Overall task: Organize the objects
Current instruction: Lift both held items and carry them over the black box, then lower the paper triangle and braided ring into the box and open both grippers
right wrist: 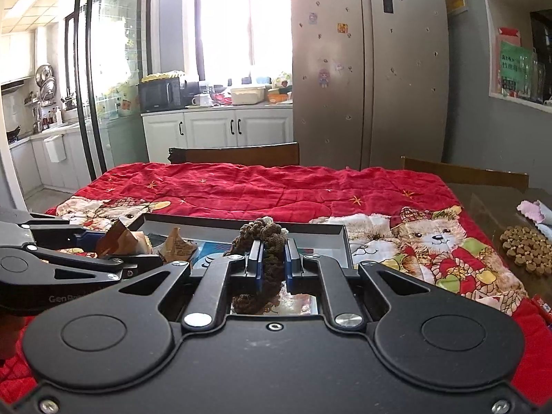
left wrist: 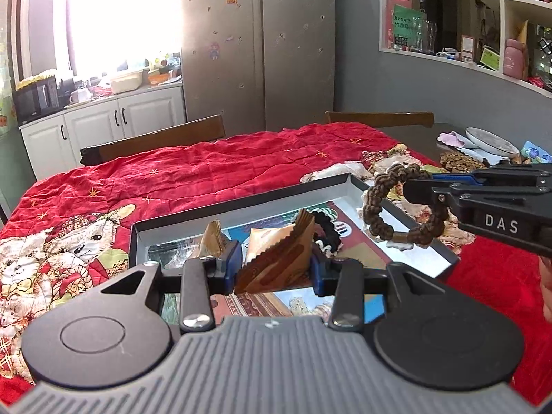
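Note:
My left gripper [left wrist: 274,267] is shut on a brown snack packet [left wrist: 276,258] and holds it over a shallow black-rimmed box [left wrist: 241,203] with a picture on its floor. My right gripper [right wrist: 274,264] is shut on a brown braided bracelet [right wrist: 265,241]. In the left wrist view the bracelet [left wrist: 376,200] hangs from the right gripper [left wrist: 419,189] above the box's right rim. A second brown packet [left wrist: 214,238] and a black and white hair tie [left wrist: 327,231] lie in the box.
The box sits on a red quilt with teddy bears [left wrist: 172,176] over a table. At the right stand a brown beaded coaster [right wrist: 526,250], a plate [left wrist: 490,141] and cloths. Two wooden chair backs [left wrist: 155,139] stand behind the table.

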The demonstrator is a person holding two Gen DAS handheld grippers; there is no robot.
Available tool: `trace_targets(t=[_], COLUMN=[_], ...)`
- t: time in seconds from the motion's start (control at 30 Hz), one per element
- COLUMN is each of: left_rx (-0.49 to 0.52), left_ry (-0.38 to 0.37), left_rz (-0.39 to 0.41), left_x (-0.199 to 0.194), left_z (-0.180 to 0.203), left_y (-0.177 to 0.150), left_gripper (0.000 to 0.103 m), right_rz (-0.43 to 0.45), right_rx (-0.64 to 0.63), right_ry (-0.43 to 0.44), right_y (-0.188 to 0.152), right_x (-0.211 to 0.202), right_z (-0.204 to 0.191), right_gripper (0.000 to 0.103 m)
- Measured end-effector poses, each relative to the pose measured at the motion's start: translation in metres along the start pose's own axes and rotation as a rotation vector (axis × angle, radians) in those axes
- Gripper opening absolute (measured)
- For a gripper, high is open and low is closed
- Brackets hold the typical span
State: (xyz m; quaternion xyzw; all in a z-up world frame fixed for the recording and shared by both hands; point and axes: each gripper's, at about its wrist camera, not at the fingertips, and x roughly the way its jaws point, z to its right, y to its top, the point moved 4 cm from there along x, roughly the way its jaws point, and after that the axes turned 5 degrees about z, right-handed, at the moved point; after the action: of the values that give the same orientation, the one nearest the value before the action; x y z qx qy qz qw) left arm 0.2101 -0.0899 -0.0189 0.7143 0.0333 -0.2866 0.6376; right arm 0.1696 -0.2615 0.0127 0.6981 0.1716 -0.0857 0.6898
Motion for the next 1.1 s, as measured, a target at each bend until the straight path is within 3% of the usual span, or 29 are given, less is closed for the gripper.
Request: trace_targets(t=[0.53, 1.1], left_rx=[-0.022, -0.03], left_ry=[0.034, 0.054], left_rz=[-0.036, -0.081], left_x=[0.044, 0.085], left_z=[-0.007, -0.005], left_y=[0.008, 0.012], left_gripper=[0.044, 0.044], right_rz=[-0.019, -0.034], right_rx=[0.037, 0.169], right_ry=[-0.047, -0.095], right_y=[0.001, -0.004], right_x=[0.045, 0.092], right_z=[0.01, 0.039], right_gripper=[0.012, 0.012])
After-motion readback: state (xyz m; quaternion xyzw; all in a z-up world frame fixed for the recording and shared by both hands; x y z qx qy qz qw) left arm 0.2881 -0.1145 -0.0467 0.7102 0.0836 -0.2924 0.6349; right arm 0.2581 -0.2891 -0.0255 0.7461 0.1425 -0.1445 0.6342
